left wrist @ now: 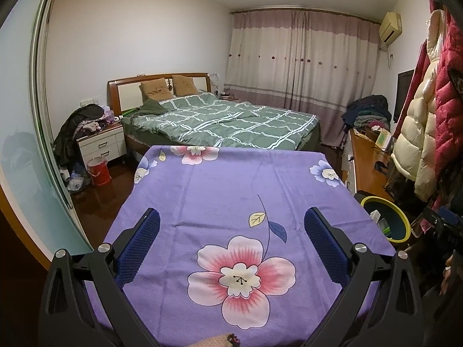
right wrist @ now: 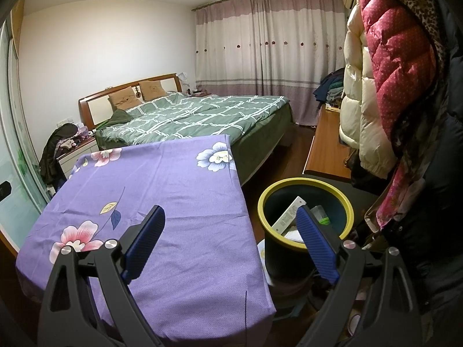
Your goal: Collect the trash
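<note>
Left gripper (left wrist: 231, 231): jaws wide, nothing between them — it hangs over the near half of the table (left wrist: 231, 179), aimed down at the purple flowered cloth.
Right gripper (right wrist: 231, 231): jaws wide and empty, straddling the table's right edge, with the right finger (right wrist: 315, 245) in front of the bin (right wrist: 289, 251).
Bin: dark tub with a yellow rim, on the floor just beside the table's right edge — probably parked there so things can be dropped off the table straight into it.
Trash: a white box (right wrist: 289, 215) leans against the bin's inner wall, something green (right wrist: 324, 219) and a pale piece beside it. No trash shows on the cloth, so the table part looks done or nearly so.
Why both are held so: open, empty and tilted down, they look ready to reach or to rest; which, I cannot say.
Hidden: the bin's bottom, what the right finger covers in the bin, and its lower side, where something pale shows by the table.
Cut off: a pinkish thing (left wrist: 214, 341) at the table's near edge, too little to name; the floor under the table is unseen.
</note>
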